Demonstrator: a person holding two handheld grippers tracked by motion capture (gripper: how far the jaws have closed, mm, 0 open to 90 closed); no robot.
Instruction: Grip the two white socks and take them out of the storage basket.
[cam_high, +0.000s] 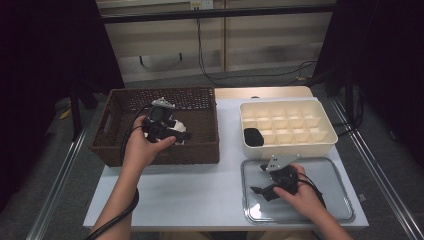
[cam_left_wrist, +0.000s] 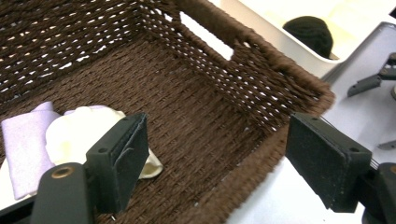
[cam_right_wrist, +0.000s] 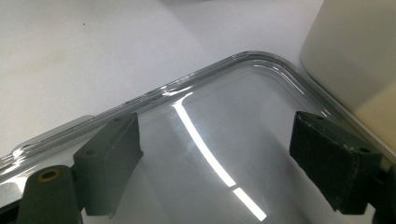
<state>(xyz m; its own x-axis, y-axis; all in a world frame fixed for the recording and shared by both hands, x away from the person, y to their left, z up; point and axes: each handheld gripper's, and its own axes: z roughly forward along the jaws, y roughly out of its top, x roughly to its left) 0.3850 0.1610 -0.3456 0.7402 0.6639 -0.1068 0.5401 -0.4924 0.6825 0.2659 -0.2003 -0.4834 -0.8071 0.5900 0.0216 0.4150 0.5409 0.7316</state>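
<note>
At the near right of the white surface (cam_high: 200, 195) lies a clear tray (cam_high: 330, 200) with a raised rim, flat and glossy. The right hand-held gripper (cam_high: 265, 181) hovers low over the tray's left part, held in the person's right hand (cam_high: 302, 197). In the right gripper view its two black jaws stand wide apart with nothing between them, so it is released; the tray's rounded corner (cam_right_wrist: 261, 58) curves beyond them, and a streak of light runs across the tray's floor.

Just beyond the tray, at the right, sits a cream box (cam_high: 287, 129) divided into many small compartments. A black rolled cloth (cam_high: 253, 136) lies in the near left compartment; the left gripper view shows it as a dark bundle (cam_left_wrist: 310, 33) behind the box's pale wall.

At the left of the surface stands a brown woven basket (cam_high: 115, 145) with cut-out handles in its side walls. The left hand-held gripper (cam_high: 176, 134), held in the left hand (cam_high: 142, 147), hangs over the near part of the basket's inside. Its jaws too are spread wide and grasp nothing. In the left gripper view a cream rolled cloth (cam_left_wrist: 77, 133) rests on the basket's floor, partly behind the left jaw, and a pale lilac folded cloth (cam_left_wrist: 25, 144) lies touching it on the far side from the jaws' gap.
</note>
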